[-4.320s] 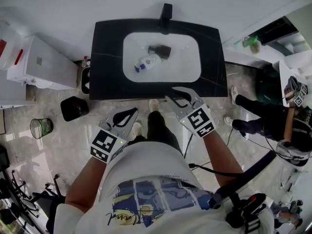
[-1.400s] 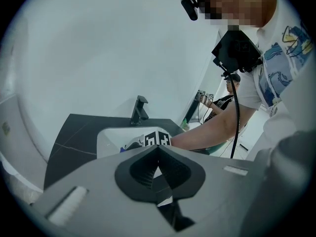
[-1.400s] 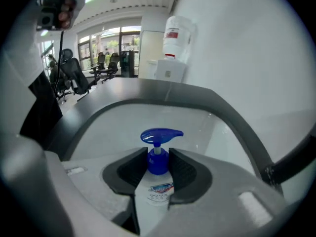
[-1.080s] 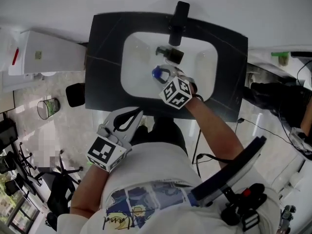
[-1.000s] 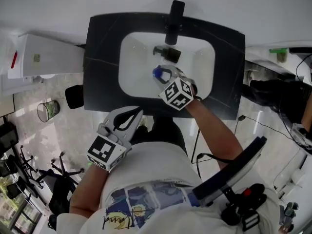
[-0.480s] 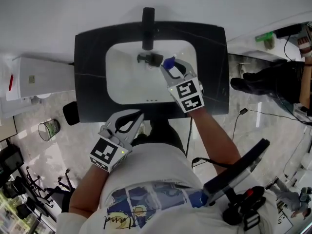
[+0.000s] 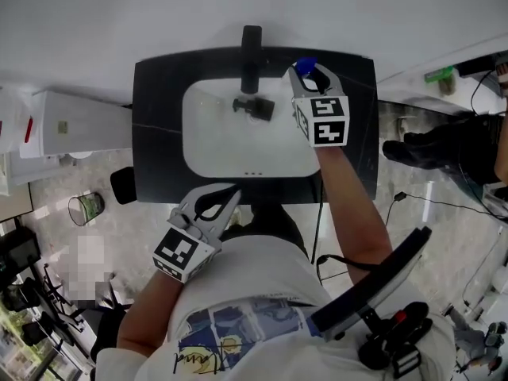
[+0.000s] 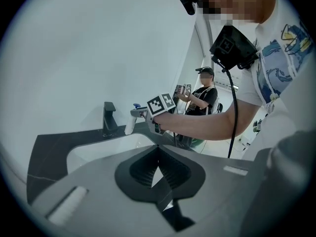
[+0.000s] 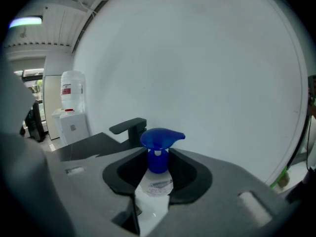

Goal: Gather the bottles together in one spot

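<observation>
Blue-capped bottle is being gripped by the right tool above the bench; a dark bottle in the sink, left of that tool, is not yet gathered. Left tool is being held closed, empty.

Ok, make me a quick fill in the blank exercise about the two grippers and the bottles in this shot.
1. The right gripper is shut on a white bottle with a ____ pump head.
2. The dark bottle lies inside the white ____, below the black faucet.
3. The left gripper, jaws together, holds ____.
Missing words: blue; sink; nothing.
</observation>
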`<state>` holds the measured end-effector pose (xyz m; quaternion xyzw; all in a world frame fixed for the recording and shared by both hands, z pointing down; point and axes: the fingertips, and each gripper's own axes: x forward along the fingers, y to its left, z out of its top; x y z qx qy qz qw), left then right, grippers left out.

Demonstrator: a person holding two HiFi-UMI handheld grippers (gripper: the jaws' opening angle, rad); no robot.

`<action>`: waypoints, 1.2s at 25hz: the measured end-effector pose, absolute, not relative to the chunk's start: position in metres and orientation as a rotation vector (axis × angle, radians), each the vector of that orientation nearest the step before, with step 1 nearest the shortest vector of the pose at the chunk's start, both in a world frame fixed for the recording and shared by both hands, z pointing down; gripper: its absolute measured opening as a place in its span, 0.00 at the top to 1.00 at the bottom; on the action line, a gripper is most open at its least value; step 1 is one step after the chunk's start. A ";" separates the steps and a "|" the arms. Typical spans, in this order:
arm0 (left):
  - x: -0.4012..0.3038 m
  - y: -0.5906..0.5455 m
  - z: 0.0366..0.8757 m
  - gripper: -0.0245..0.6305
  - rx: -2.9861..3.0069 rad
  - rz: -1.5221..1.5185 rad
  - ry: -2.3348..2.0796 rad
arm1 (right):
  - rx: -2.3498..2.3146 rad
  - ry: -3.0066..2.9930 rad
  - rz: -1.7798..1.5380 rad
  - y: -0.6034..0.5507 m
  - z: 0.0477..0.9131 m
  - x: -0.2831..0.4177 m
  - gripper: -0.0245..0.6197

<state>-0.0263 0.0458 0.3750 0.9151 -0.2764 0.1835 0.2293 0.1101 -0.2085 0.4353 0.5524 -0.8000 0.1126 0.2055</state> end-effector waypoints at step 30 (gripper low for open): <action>-0.060 0.018 0.390 0.96 2.420 0.523 -0.872 | 1.926 -2.037 0.305 -0.293 0.469 0.135 0.74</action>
